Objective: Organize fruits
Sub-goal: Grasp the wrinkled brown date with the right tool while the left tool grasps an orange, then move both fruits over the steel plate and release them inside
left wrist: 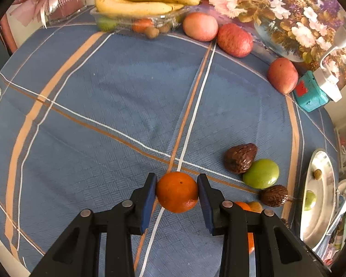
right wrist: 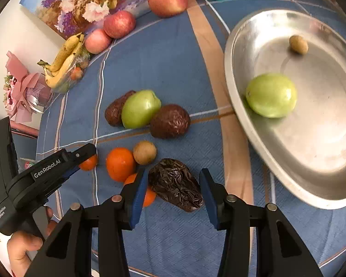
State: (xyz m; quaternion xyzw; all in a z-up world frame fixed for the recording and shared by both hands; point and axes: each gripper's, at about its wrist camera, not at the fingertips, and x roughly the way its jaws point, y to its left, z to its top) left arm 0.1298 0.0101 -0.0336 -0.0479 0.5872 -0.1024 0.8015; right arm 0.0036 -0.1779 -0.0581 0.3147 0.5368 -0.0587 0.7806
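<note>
Fruits all over the blue plaid tablecloth point(left wrist: 117, 97), so going camera by camera.

Left wrist view: the left gripper point(left wrist: 177, 190) has its blue pads pressed on both sides of an orange point(left wrist: 176, 191), which sits right on the cloth. Behind its right finger there's a sliver of more orange fruit, mostly hidden, can't count those from here. Just to the right: two wrinkled dark brown fruits point(left wrist: 240, 158) with one green fruit point(left wrist: 261, 173) touching between them. Three red apples point(left wrist: 200, 26) run in a row along the far edge, beside a flower painting. A bunch of bananas point(left wrist: 140, 0) lies across a clear plastic tray point(left wrist: 166, 19), long axis left to right; whatever's under them in the tray is too blurry to name. The metal dish point(left wrist: 320, 219) is cut off at the right edge.

Right wrist view: the right gripper point(right wrist: 173, 190) straddles a third wrinkled dark fruit point(right wrist: 175, 183), long axis running diagonally, upper left to lower right. The left pad looks to be touching it; the right pad shows a small gap, so no firm grip yet. Two oranges point(right wrist: 120, 164) are nearby, one half hidden behind the left finger, plus a small brown round fruit point(right wrist: 144, 152). In the dish point(right wrist: 316, 180): one green fruit point(right wrist: 271, 95) and one small brown one point(right wrist: 298, 44). A hand point(right wrist: 23, 247) holds the other gripper at lower left, clamped on its orange.
</note>
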